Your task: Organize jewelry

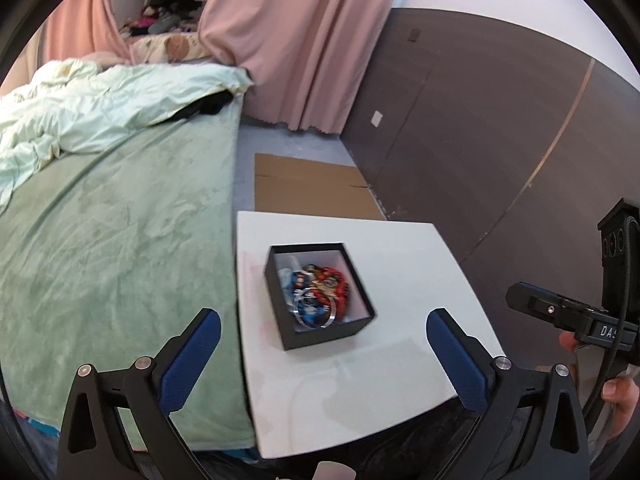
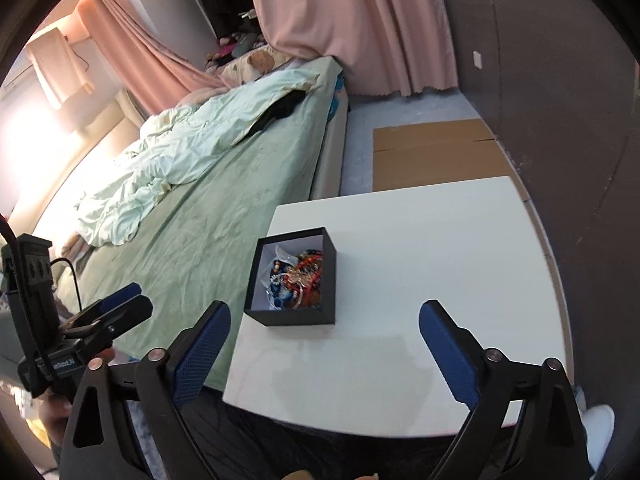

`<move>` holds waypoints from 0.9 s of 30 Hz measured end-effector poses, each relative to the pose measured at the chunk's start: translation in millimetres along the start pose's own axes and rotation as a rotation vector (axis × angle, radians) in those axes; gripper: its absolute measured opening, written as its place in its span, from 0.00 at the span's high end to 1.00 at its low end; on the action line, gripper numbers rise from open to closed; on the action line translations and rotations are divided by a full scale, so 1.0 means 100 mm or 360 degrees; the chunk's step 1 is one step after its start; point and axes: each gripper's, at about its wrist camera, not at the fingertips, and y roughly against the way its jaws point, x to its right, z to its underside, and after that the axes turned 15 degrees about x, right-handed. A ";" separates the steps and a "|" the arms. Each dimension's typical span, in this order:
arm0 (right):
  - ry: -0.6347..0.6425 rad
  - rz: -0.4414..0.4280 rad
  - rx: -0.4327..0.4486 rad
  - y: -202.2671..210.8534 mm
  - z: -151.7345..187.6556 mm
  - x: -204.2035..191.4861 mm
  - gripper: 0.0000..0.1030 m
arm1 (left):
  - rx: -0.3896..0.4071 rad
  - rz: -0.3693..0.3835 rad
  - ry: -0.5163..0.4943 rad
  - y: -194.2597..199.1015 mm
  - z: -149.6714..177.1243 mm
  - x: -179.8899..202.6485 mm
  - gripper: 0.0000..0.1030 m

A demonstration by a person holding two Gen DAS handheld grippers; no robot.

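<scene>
A black open box (image 1: 320,338) (image 2: 294,316) sits on a small white table (image 1: 400,380) (image 2: 420,280). It holds a tangle of jewelry (image 1: 320,292) (image 2: 298,280): red and blue beads and silver bangles. My left gripper (image 1: 324,330) hangs above the table's near side, jaws wide, nothing between the blue pads. My right gripper (image 2: 326,322) is likewise open and empty, held back from the box. In the left wrist view the right gripper (image 1: 520,298) shows at the right edge. In the right wrist view the left gripper (image 2: 132,300) shows at the left, over the bed.
A bed with a green sheet (image 1: 120,240) (image 2: 200,220) and a crumpled pale duvet (image 2: 180,152) borders the table's left side. Flat cardboard (image 1: 312,188) (image 2: 436,156) lies on the floor beyond. Pink curtains (image 1: 304,40) and a dark wall (image 1: 500,140) stand behind.
</scene>
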 end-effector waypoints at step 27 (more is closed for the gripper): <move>-0.0041 0.0109 0.0284 1.29 0.55 0.26 0.00 | 0.0243 0.0047 -0.0192 0.96 0.31 0.82 0.00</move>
